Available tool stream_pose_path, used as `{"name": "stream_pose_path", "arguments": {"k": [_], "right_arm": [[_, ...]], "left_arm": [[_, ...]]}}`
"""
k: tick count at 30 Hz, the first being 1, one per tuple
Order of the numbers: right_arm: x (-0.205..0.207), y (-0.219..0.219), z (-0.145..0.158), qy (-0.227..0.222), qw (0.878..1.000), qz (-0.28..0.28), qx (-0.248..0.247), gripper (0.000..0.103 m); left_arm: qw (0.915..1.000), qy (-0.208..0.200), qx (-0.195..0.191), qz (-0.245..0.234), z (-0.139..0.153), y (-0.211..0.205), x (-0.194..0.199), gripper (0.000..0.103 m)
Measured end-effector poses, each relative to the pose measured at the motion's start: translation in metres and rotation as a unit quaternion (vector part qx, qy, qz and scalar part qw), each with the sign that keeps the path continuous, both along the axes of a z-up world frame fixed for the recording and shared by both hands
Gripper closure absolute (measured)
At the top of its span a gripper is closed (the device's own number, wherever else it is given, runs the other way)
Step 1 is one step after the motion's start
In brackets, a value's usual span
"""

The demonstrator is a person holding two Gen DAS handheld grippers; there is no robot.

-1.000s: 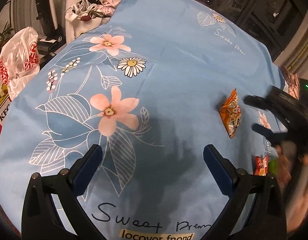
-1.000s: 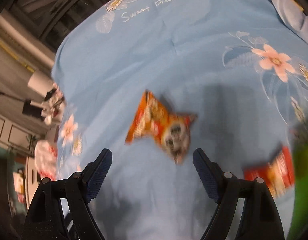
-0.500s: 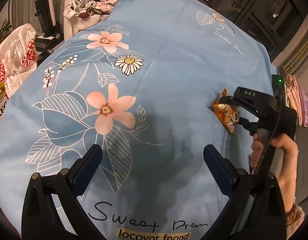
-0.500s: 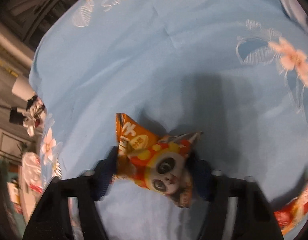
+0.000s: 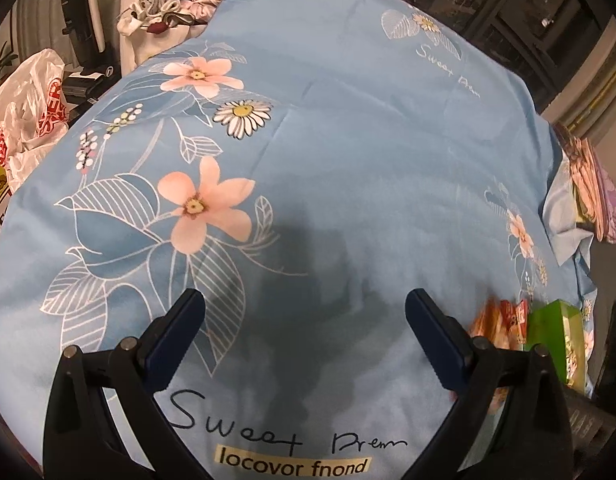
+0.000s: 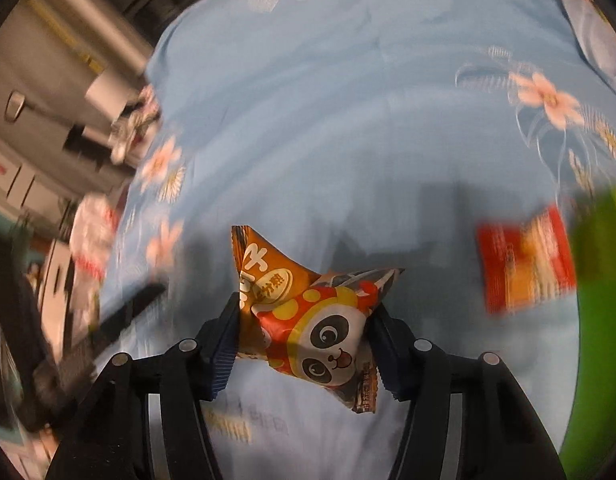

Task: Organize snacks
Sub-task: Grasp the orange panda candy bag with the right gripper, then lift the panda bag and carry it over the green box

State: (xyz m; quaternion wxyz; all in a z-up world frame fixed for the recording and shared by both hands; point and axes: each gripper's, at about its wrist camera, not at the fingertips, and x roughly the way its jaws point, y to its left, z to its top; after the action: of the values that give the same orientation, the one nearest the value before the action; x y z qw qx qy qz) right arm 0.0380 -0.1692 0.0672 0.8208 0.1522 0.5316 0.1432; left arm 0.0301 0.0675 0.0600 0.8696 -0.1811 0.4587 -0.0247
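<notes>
An orange snack packet with a panda face (image 6: pixel 276 280) sits between the pads of my right gripper (image 6: pixel 307 310). The jaws are still closing and both pads press its sides. It hangs just above the blue flowered cloth (image 6: pixel 348 120). To its right lie a red snack packet (image 6: pixel 524 264) and a green box (image 6: pixel 600 300), both blurred. In the left wrist view my left gripper (image 5: pixel 304 300) stands open over the cloth (image 5: pixel 348 160) with nothing between its fingers. The red packets (image 5: pixel 508 316) and the green box (image 5: pixel 556 332) lie just right of its right finger.
A white plastic bag with red print (image 5: pixel 28 112) and a heap of clothes (image 5: pixel 164 4) lie beyond the cloth's far left edge. Folded flowered fabric (image 5: pixel 588 180) lies off the right edge. Dark cabinets stand behind.
My right gripper closed on the panda packet and carried it from the cloth's right middle toward the near right, beside the red packet and green box. The left gripper stayed put.
</notes>
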Motion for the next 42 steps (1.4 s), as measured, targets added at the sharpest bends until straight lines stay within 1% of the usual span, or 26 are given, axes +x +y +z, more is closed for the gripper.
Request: {"name": "stream_pose_path", "arguments": {"k": [3,4,5,7,8,10,13,14,16,18,20,22,23,25,28,29,31,33,35,37,39,40,42], "right_arm": [[-0.008,-0.009,-0.024,0.038,0.999,-0.003,-0.020,0.043],[-0.007,-0.010,-0.026,0.043,0.999,-0.003,-0.024,0.042],[-0.005,-0.012,-0.026,0.043,0.999,-0.003,-0.018,0.041],[-0.005,-0.015,-0.018,0.028,0.999,-0.007,-0.026,0.036],[-0.007,-0.017,-0.013,0.014,0.999,-0.011,-0.031,0.035],[-0.012,-0.025,-0.006,-0.003,0.999,-0.024,-0.029,0.034],[-0.018,-0.044,0.003,-0.017,0.998,-0.052,0.011,0.034],[-0.019,-0.048,0.004,-0.022,0.998,-0.059,0.023,0.034],[-0.019,-0.052,0.009,-0.034,0.996,-0.071,0.046,0.034],[-0.019,-0.057,0.010,-0.037,0.994,-0.083,0.058,0.034],[-0.016,-0.062,0.005,-0.028,0.992,-0.098,0.068,0.034],[-0.017,-0.068,0.000,-0.019,0.991,-0.107,0.075,0.034],[-0.016,-0.070,-0.003,-0.012,0.991,-0.110,0.080,0.034],[-0.014,-0.076,-0.011,0.004,0.989,-0.112,0.096,0.034],[-0.011,-0.072,-0.023,0.028,0.988,-0.107,0.112,0.034],[-0.010,-0.070,-0.025,0.034,0.987,-0.104,0.117,0.033],[-0.008,-0.066,-0.032,0.049,0.984,-0.090,0.144,0.033],[-0.006,-0.061,-0.037,0.059,0.984,-0.086,0.147,0.033],[-0.004,-0.058,-0.041,0.065,0.985,-0.085,0.139,0.033],[-0.002,-0.056,-0.045,0.070,0.983,-0.085,0.148,0.033],[0.000,-0.055,-0.047,0.069,0.983,-0.082,0.149,0.033],[0.000,-0.056,-0.047,0.068,0.983,-0.082,0.150,0.033],[0.001,-0.058,-0.049,0.063,0.982,-0.085,0.154,0.033]], "left_arm": [[0.9999,0.004,0.000,-0.013,-0.002,-0.008,-0.001,0.003],[0.9998,0.004,-0.001,-0.018,-0.003,-0.010,-0.002,0.003],[0.9997,0.004,-0.002,-0.025,-0.003,-0.013,-0.002,0.003],[0.9992,0.004,-0.007,-0.038,-0.002,-0.020,-0.003,0.004],[0.9991,0.004,-0.008,-0.042,-0.002,-0.023,-0.004,0.004],[0.9984,0.008,-0.007,-0.056,-0.002,-0.031,-0.005,0.010],[0.9954,0.004,-0.020,-0.094,0.001,-0.046,-0.011,0.011],[0.9931,-0.002,-0.034,-0.113,0.003,-0.053,-0.014,0.011],[0.9895,-0.008,-0.051,-0.135,0.005,-0.060,-0.017,0.011],[0.9845,-0.014,-0.072,-0.160,0.007,-0.071,-0.021,0.011],[0.9781,-0.019,-0.085,-0.189,0.008,-0.083,-0.024,0.011],[0.9744,-0.017,-0.086,-0.207,0.006,-0.093,-0.026,0.012],[0.9723,-0.009,-0.086,-0.217,0.003,-0.100,-0.026,0.013],[0.9699,0.000,-0.083,-0.229,-0.003,-0.107,-0.025,0.018],[0.9698,0.013,-0.071,-0.233,-0.011,-0.115,-0.023,0.027],[0.9699,0.018,-0.066,-0.234,-0.013,-0.117,-0.022,0.029],[0.9700,0.021,-0.061,-0.234,-0.015,-0.118,-0.021,0.033],[0.9705,0.026,-0.054,-0.234,-0.018,-0.119,-0.020,0.038],[0.9698,0.031,-0.057,-0.235,-0.021,-0.118,-0.018,0.042],[0.9684,0.035,-0.066,-0.238,-0.022,-0.117,-0.017,0.049],[0.9660,0.037,-0.077,-0.244,-0.025,-0.120,-0.014,0.053],[0.9661,0.036,-0.077,-0.244,-0.024,-0.119,-0.015,0.051],[0.9663,0.030,-0.076,-0.244,-0.024,-0.120,-0.016,0.051]]}}
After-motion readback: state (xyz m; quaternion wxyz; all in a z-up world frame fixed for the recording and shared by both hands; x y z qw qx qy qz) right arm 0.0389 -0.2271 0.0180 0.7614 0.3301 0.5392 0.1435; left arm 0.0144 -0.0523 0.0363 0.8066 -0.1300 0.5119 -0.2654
